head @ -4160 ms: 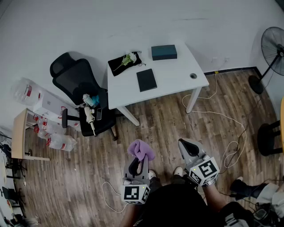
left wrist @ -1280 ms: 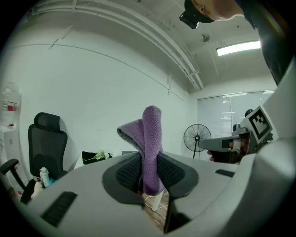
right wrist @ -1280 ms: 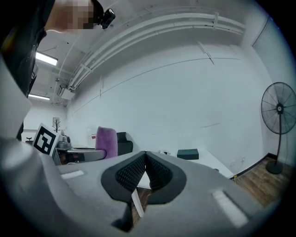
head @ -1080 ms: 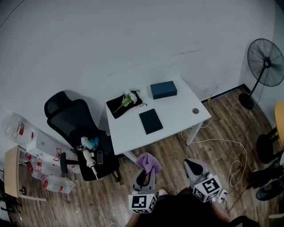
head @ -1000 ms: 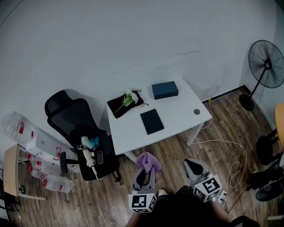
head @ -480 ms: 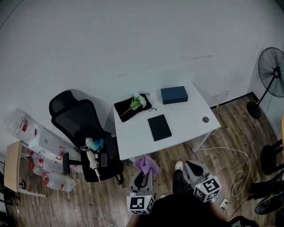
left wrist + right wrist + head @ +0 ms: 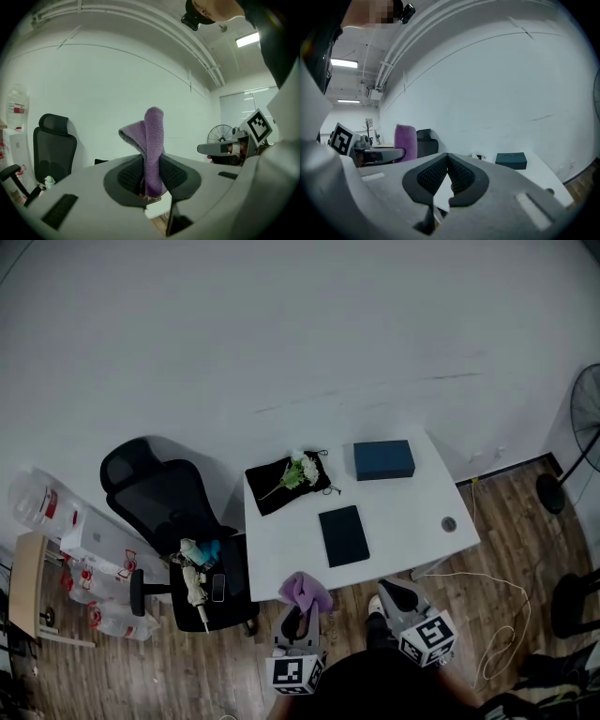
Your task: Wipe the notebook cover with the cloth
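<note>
A dark notebook [image 7: 343, 535] lies flat on the white table [image 7: 281, 545], near its front edge. My left gripper [image 7: 298, 613] is shut on a purple cloth [image 7: 303, 592], which stands up out of its jaws; the cloth [image 7: 151, 145] fills the middle of the left gripper view. My right gripper [image 7: 394, 594] is shut with nothing in it, its pads [image 7: 458, 176] meeting at the tips. Both grippers hover over the floor just in front of the table, short of the notebook.
A dark teal box [image 7: 383, 459] and a black cloth with white flowers [image 7: 291, 480] sit at the table's back. A black office chair [image 7: 173, 521] stands left of the table. A fan [image 7: 588, 418] stands at the right, and a cable [image 7: 497, 610] trails over the wooden floor.
The view has moved closer to the table, which now lies just ahead of both grippers. The left gripper still holds the purple cloth; the right stays shut.
</note>
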`<state>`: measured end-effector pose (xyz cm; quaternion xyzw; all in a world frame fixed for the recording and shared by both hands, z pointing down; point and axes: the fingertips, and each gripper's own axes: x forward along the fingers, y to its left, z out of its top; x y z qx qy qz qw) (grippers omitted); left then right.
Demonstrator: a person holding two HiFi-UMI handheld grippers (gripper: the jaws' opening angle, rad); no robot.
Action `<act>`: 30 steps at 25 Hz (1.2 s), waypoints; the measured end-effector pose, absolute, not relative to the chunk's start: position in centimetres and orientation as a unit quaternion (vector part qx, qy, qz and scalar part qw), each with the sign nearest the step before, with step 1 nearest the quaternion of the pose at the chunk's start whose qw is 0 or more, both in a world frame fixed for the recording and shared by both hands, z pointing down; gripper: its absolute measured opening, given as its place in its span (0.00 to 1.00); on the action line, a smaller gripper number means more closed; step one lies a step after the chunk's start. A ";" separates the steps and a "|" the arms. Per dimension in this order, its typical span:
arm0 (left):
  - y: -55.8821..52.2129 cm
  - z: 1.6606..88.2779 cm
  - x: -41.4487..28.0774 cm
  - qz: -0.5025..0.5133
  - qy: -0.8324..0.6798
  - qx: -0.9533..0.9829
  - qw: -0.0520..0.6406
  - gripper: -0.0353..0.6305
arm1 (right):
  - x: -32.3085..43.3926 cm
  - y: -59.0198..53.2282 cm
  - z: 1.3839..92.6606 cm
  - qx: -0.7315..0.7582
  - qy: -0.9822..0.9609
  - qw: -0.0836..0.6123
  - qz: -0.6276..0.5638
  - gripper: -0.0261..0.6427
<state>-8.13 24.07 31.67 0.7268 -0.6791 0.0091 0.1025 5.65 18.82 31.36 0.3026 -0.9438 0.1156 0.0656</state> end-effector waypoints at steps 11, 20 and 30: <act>12.5 31.3 -6.0 0.019 -0.701 0.705 0.105 0.18 | 6.3 6.1 31.3 0.253 -0.958 0.075 0.115 0.05; 5.1 33.4 -5.1 0.026 -0.712 0.691 0.121 0.18 | 6.0 -1.3 31.8 0.221 -0.966 0.075 0.108 0.05; -1.0 37.3 -5.2 0.060 -0.710 0.682 0.164 0.18 | 5.7 -6.2 33.7 0.203 -0.968 0.085 0.121 0.05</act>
